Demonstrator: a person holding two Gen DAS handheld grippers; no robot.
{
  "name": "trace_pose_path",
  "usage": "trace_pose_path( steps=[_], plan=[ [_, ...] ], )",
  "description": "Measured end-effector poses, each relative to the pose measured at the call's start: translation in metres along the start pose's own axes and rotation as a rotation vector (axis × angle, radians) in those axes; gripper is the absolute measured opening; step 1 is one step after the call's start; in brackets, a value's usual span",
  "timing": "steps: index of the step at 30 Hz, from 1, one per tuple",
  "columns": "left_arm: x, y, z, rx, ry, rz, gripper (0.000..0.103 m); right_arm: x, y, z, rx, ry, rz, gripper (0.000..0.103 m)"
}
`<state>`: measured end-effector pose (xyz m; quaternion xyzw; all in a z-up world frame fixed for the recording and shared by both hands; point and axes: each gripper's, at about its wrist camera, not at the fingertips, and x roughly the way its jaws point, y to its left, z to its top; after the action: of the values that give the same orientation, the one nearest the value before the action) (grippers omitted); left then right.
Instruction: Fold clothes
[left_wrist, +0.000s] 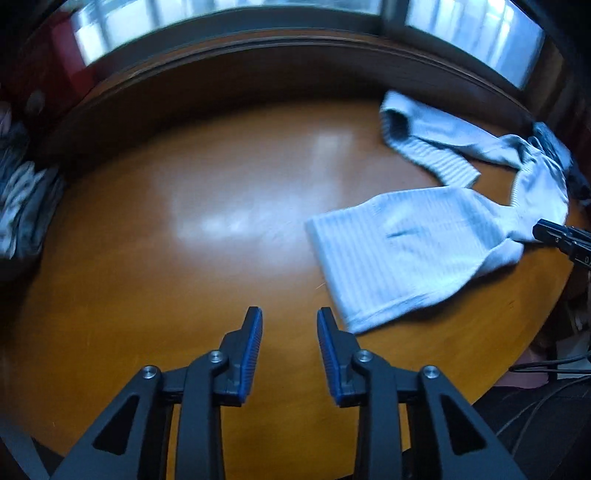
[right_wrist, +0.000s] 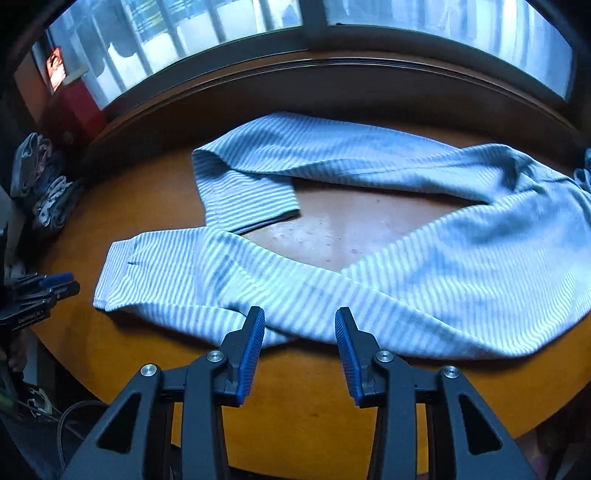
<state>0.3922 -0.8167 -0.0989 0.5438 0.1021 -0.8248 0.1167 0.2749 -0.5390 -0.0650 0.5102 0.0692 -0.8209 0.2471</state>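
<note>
Here your left tongs (left_wrist: 290, 314) stand parted with nothing between the blue pads (left_wrist: 252, 349), hovering over bare wood of the bench (left_wrist: 147, 258). The nearest cuff of the pants (left_wrist: 391, 254) lies just to the right of the right-hand pad, close by but not touching as far as this view shows.

Your right tongs (right_wrist: 300, 314) are spread wider and also hold nothing. Their tips sit at the near edge of the pants (right_wrist: 369, 295), right where the near leg runs across the view; whether the pads (right_wrist: 252, 350) touch the cloth you cannot tell.

The pants are light, with fine pale-blue and white stripes. They lie flat on the orange-brown bench (right_wrist: 295, 406) in an open V: the near leg stretches leftward to a hemmed cuff, the far leg runs along the back and folds over on itself at its end, and a bare patch of bench shows between the two. The waist end lies to the right.

In the right wrist view your left tongs (right_wrist: 59, 282) show at the left edge, near the cuff of the near leg. In the left wrist view the right tongs (left_wrist: 554, 230) poke in from the right edge, beside the pants.

A heap of other clothes (right_wrist: 40, 181) sits at the far left edge of the bench. A window (right_wrist: 221, 33) runs behind it all.
</note>
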Motion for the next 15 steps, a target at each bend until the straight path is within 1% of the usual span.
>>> trace_pose_path(
  steps=[3,6,8,9,11,14,15],
  plan=[
    [0.002,0.007,0.004,-0.044,-0.011,-0.036,0.028,0.013,0.015,0.008,-0.057,0.017,0.024,0.040],
    [0.009,-0.004,0.019,-0.060,-0.035,-0.100,0.028,0.032,0.029,0.023,-0.122,0.042,0.036,0.040],
    [0.019,-0.016,0.029,-0.057,-0.024,-0.128,0.028,0.039,0.035,0.031,-0.158,0.051,0.026,0.040],
    [0.025,-0.023,0.033,-0.050,-0.015,-0.130,0.028,0.043,0.037,0.033,-0.171,0.054,0.017,0.040],
    [0.034,-0.031,0.037,-0.027,0.001,-0.093,0.028,0.049,0.041,0.038,-0.199,0.065,0.003,0.040],
    [0.036,-0.043,0.039,0.020,-0.009,-0.002,0.044,0.058,0.043,0.041,-0.234,0.081,-0.012,0.040],
    [0.037,-0.047,0.040,0.031,-0.008,0.018,0.045,0.062,0.043,0.040,-0.240,0.089,-0.018,0.040]
  ],
)
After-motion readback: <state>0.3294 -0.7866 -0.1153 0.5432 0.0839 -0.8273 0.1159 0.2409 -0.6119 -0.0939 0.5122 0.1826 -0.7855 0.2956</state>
